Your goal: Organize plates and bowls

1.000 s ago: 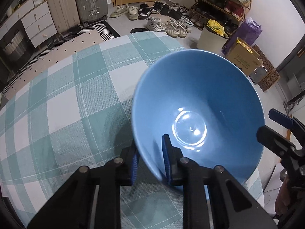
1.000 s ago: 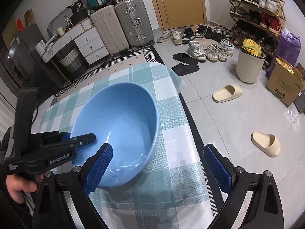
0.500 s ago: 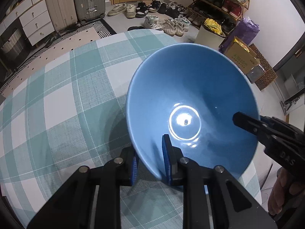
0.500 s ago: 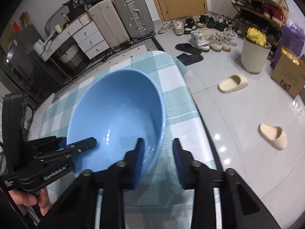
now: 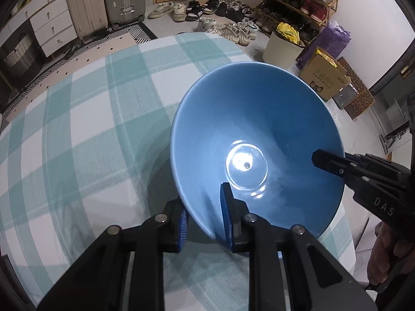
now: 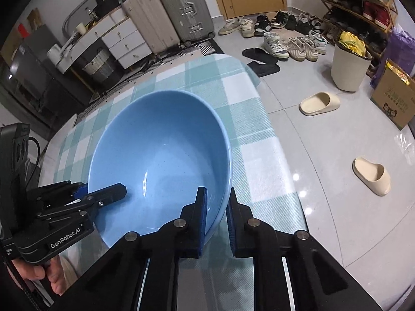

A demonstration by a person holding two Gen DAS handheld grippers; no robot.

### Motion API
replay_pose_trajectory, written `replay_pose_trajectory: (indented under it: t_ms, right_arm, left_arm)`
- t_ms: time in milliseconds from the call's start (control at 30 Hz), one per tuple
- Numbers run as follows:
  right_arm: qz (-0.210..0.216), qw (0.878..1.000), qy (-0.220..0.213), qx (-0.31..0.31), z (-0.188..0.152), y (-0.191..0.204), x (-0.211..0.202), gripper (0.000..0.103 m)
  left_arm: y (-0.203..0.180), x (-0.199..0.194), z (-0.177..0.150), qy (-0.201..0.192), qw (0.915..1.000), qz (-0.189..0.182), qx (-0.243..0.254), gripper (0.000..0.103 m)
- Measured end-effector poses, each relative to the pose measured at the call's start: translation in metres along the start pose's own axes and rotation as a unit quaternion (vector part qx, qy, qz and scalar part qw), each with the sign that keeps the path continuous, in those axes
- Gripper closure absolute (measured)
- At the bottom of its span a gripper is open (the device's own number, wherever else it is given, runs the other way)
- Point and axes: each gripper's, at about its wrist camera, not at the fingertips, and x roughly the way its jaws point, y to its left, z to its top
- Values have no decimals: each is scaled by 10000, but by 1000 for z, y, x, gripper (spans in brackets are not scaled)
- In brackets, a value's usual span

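**Blue bowl gripped at its rim by both claws**

The left gripper (image 5: 203,219) is pinching the near rim of the blue bowl (image 5: 255,132), one blue pad inside the wall and one outside. The bowl is tilting away from this claw, its glossy base lying just ahead of the inner pad. The right gripper (image 6: 216,220) is pinching the rim on the bowl's opposite side, its jaws having come down onto the wall between them. From each claw the other is appearing across the bowl, reaching over the far rim. Beneath both claws the checked tablecloth (image 5: 77,134) is spreading; beyond the table edge, past the right claw, slippers (image 6: 320,103) are lying on the tiled floor (image 6: 345,140).
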Motion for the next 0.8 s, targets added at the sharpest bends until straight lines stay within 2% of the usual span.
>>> replay_pose_trajectory:
  t_ms: [300, 633, 800]
  right_arm:
    - [166, 9992, 209, -313, -37, 33, -9, 89]
    - [456, 9976, 493, -193, -73, 44, -20, 89]
    - [491, 9975, 506, -77, -85, 45, -28, 89]
  left_arm:
    - [14, -22, -45, -5, 9999, 158, -21, 82]
    - [22, -39, -90, 13, 9997, -80, -228, 82]
    - [26, -44, -103, -1, 9986, -336, -420, 82]
